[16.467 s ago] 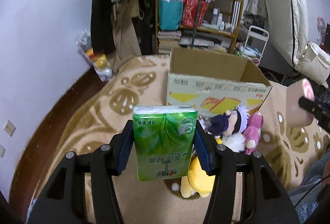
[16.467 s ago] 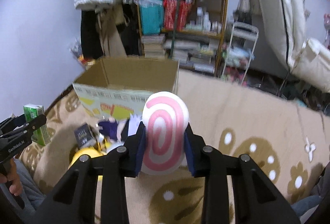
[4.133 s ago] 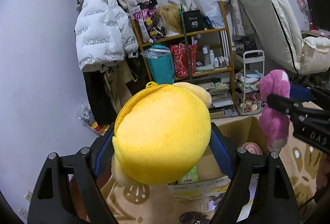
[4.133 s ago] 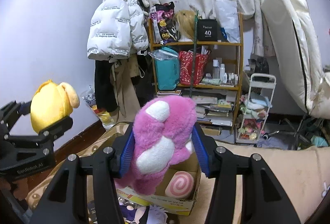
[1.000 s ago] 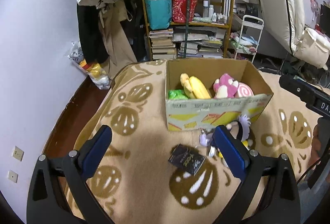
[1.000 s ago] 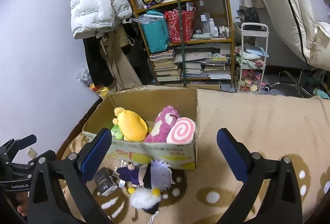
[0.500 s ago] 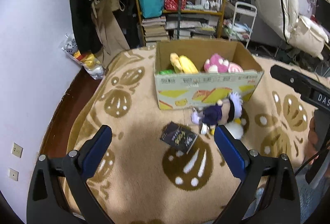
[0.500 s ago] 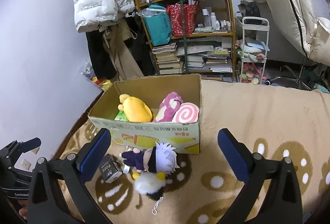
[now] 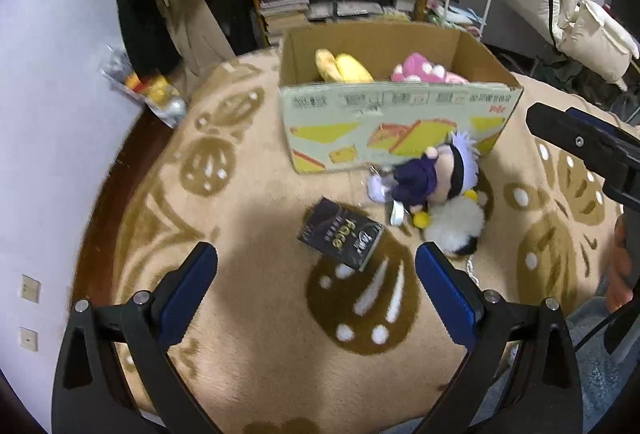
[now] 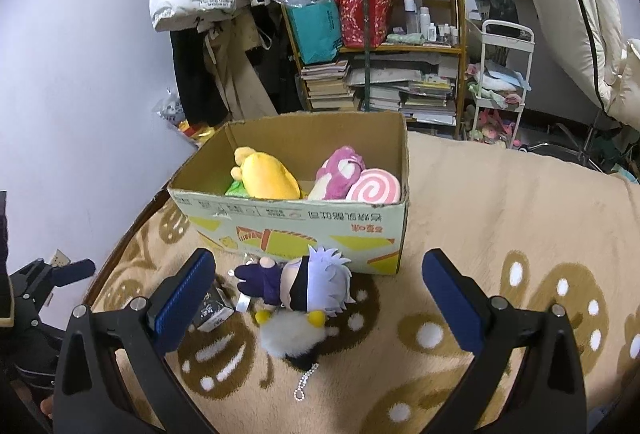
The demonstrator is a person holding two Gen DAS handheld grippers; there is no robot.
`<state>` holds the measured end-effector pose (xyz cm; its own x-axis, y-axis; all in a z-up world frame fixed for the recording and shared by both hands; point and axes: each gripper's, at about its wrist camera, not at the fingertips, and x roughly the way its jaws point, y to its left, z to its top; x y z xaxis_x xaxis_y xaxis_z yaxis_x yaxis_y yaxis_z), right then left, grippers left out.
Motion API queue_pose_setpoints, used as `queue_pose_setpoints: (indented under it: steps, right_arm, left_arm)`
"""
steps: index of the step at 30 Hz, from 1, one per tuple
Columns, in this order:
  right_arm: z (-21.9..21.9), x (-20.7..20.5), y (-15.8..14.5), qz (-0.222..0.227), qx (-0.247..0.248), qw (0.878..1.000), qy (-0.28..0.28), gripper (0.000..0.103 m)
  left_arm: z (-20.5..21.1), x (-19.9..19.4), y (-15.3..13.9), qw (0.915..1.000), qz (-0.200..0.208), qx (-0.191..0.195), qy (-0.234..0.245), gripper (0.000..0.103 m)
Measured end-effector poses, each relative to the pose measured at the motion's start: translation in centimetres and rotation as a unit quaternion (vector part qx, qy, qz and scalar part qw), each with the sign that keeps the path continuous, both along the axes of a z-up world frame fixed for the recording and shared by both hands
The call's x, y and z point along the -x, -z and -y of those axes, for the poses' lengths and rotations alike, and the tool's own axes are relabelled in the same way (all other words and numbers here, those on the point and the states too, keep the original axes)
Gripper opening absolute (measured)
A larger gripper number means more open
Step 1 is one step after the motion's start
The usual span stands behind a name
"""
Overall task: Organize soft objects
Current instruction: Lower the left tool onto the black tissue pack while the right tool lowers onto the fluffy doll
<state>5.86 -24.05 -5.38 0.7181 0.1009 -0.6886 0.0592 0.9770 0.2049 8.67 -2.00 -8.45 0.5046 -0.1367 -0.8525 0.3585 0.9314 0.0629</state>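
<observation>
Cardboard box [image 10: 304,222] sits on the patterned blanket [image 10: 500,218], open at the top. Inside it: yellow plush [image 10: 268,176] at left over a green tissue pack [image 10: 234,189], pink plush [image 10: 340,170] and pink swirl cushion [image 10: 374,190] at right. Just in front of the box, outside it: doll with white hair [image 10: 304,284], lying on a white fluffy plush [image 10: 290,334]. Black packet [image 9: 340,234] lies left of the doll. Left gripper [image 9: 316,270] fingers spread wide, empty. Right gripper [image 10: 318,282] fingers likewise spread, holding nothing.

Open fingers [image 9: 316,266], black packet [image 9: 341,233], perhaps tissues
</observation>
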Motion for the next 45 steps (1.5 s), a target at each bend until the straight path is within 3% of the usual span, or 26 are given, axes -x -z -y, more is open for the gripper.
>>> queue_pose_setpoints:
  steps: [15,45]
  right_arm:
    - [-0.2,-1.8,3.4,-0.075,-0.019,0.997,-0.004,0.103]
    - [-0.7,-4.0,8.2,-0.180,-0.049,0.982,-0.011,0.103]
  left_arm:
    - [0.8,-2.5,4.6,0.9981,-0.059,-0.008,0.016,0.098]
    - [3.1,-5.0,10.4,0.9940,-0.094,-0.030,0.048,0.098]
